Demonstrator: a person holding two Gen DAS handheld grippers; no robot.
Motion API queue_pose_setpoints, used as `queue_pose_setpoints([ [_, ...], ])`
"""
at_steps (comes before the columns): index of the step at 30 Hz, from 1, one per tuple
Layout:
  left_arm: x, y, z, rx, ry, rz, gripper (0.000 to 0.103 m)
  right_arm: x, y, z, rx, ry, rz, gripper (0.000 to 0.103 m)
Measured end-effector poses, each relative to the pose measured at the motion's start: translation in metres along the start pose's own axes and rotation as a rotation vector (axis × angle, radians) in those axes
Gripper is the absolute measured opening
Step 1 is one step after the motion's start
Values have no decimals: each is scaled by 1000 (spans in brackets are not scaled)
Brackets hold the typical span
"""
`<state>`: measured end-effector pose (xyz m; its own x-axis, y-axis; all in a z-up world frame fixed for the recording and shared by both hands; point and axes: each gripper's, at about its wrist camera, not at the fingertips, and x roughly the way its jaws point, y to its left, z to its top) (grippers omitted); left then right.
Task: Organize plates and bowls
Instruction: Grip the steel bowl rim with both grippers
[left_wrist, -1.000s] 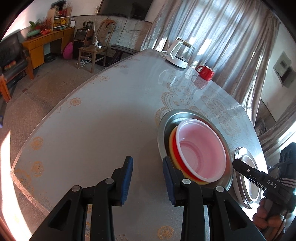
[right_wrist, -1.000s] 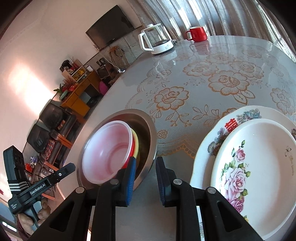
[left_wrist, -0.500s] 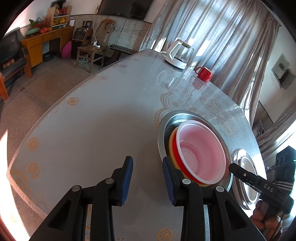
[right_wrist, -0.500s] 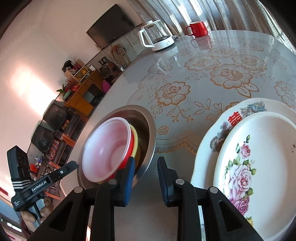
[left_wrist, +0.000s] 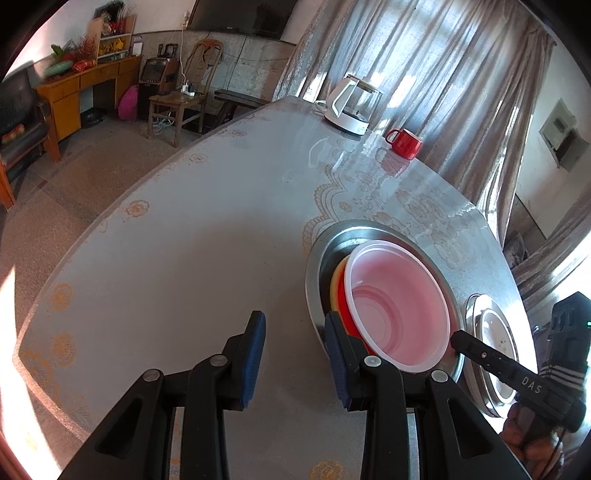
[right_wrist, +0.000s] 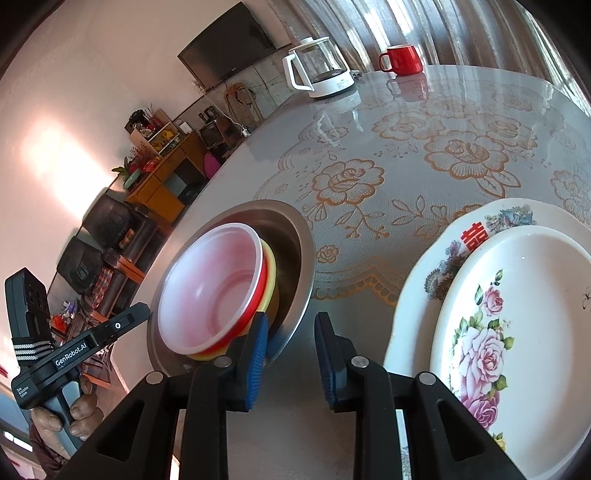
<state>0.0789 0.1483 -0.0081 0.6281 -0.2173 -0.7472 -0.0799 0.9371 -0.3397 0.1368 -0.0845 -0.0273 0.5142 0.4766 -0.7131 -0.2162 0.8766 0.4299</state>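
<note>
A pink-white plastic bowl (left_wrist: 397, 306) sits nested in a red bowl (left_wrist: 349, 302) and a yellow bowl (left_wrist: 335, 286), all inside a steel basin (left_wrist: 369, 230). The stack also shows in the right wrist view (right_wrist: 214, 291), inside the basin (right_wrist: 295, 266). A white rose plate (right_wrist: 517, 332) lies stacked on a larger decorated plate (right_wrist: 461, 236) at the right. My left gripper (left_wrist: 293, 354) is open and empty, just left of the basin. My right gripper (right_wrist: 290, 354) is open and empty, between basin and plates.
A glass kettle (right_wrist: 319, 68) and a red mug (right_wrist: 402, 59) stand at the far side of the round table (left_wrist: 184, 240). The table's edge runs close on the left, with floor, a chair (left_wrist: 184, 96) and a cabinet (left_wrist: 81, 96) beyond.
Both grippers have drawn back slightly from the basin and stay open. The bowls and plates have not moved.
</note>
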Motion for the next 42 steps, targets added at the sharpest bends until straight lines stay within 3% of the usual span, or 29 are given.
queue_pose_setpoints([
  [10, 11, -7, -1, 66, 8, -7, 34, 1, 1, -1, -22, -10, -15, 29],
  [24, 21, -1, 1, 52, 21, -43, 39, 4, 5, 0, -43, -20, -36, 29],
  [32, 27, -2, 5, 38, 40, -13, 44, 10, 9, 3, -68, -30, -80, 29],
  [42, 31, -4, 3, 60, 36, -50, 32, 13, 6, 7, -57, -34, -78, 27],
])
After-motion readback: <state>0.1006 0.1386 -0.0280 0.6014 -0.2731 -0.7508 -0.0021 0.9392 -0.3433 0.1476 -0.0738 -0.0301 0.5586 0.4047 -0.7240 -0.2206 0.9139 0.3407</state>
